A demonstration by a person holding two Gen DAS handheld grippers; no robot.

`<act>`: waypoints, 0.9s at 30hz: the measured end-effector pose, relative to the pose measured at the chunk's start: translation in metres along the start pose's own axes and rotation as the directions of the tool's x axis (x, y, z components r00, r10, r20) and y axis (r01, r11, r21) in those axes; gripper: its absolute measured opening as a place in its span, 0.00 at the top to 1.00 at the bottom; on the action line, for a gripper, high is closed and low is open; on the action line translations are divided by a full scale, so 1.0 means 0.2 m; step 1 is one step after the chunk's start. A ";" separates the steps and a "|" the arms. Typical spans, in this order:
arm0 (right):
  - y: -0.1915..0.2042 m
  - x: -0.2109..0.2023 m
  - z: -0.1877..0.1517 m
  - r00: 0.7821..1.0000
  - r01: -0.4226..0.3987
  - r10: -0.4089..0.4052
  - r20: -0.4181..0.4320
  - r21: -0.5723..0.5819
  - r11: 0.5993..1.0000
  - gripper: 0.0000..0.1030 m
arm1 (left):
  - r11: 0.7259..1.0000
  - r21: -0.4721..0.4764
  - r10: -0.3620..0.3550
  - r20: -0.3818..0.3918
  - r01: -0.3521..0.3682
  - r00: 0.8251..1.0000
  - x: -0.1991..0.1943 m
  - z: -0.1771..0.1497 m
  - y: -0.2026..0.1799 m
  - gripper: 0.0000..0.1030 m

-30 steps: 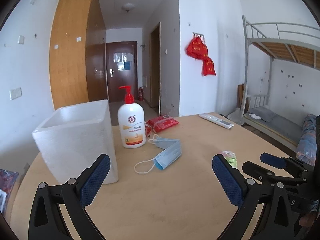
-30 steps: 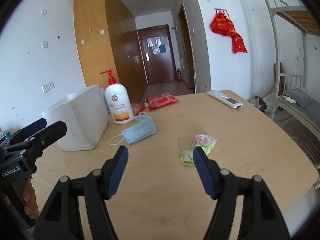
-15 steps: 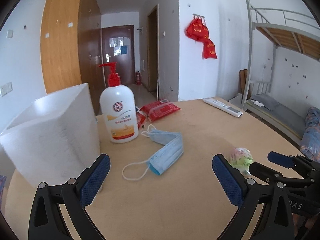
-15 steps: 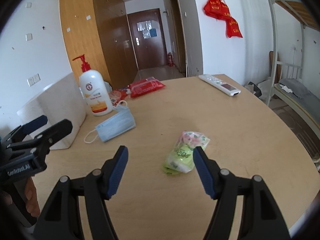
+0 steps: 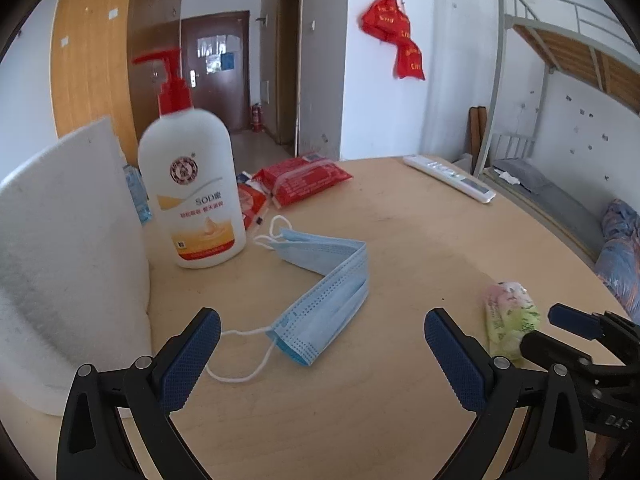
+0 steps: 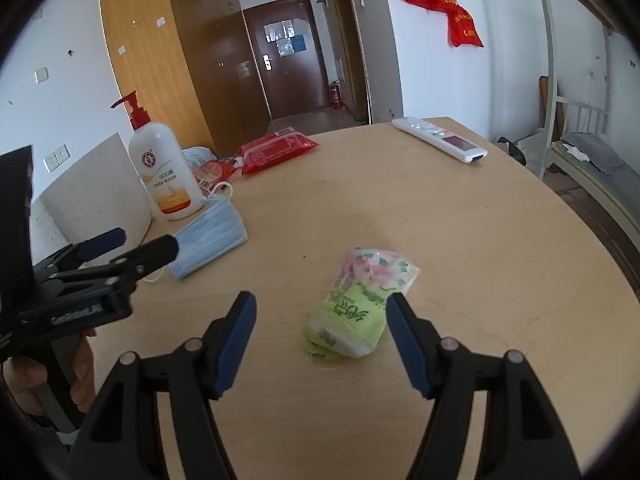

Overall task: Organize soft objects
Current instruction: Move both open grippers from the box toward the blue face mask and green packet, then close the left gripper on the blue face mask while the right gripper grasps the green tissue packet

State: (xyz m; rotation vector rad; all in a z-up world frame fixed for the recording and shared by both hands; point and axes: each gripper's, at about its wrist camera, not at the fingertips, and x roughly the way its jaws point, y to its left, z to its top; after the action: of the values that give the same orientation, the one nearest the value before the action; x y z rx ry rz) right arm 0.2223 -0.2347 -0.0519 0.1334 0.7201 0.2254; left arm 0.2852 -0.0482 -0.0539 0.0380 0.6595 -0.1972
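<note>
A folded blue face mask (image 5: 324,304) lies on the round wooden table (image 5: 400,240), just ahead of my open, empty left gripper (image 5: 320,356). A green and pink tissue pack (image 6: 356,312) lies between the fingertips of my open right gripper (image 6: 320,340); whether they touch it I cannot tell. The mask also shows in the right wrist view (image 6: 208,236), and the tissue pack in the left wrist view (image 5: 510,320). A red wipes pack (image 5: 304,178) lies further back.
A white foam box (image 5: 68,264) stands at the left, a white lotion bottle with a red pump (image 5: 192,184) beside it. A white remote (image 6: 440,140) lies at the far right of the table. A bunk bed (image 5: 560,120) stands to the right.
Both grippers have moved forward and lower. The mask is now close in front of the left gripper. The tissue pack is now between the right gripper's fingers.
</note>
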 end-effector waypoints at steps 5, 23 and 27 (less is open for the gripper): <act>0.01 0.02 0.01 1.000 0.002 -0.002 -0.006 -0.008 1.000 0.31 | 0.999 -0.033 -0.013 -0.034 0.012 0.999 0.06 0.00 0.02 0.03; -0.01 0.09 0.01 0.998 0.032 -0.033 -0.052 -0.017 0.999 0.31 | 0.993 -0.088 -0.090 -0.196 0.074 0.976 0.26 -0.03 0.07 0.64; -0.02 0.10 0.01 0.998 0.032 -0.032 -0.056 -0.006 0.999 0.33 | 0.993 -0.077 -0.105 -0.200 0.091 0.974 0.26 -0.03 0.06 0.76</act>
State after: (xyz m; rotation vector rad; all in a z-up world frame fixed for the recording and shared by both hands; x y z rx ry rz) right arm 0.2380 -0.2331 -0.0635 0.1112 0.7766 0.2009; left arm 0.3236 -0.0453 -0.0906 -0.0397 0.8735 -0.2684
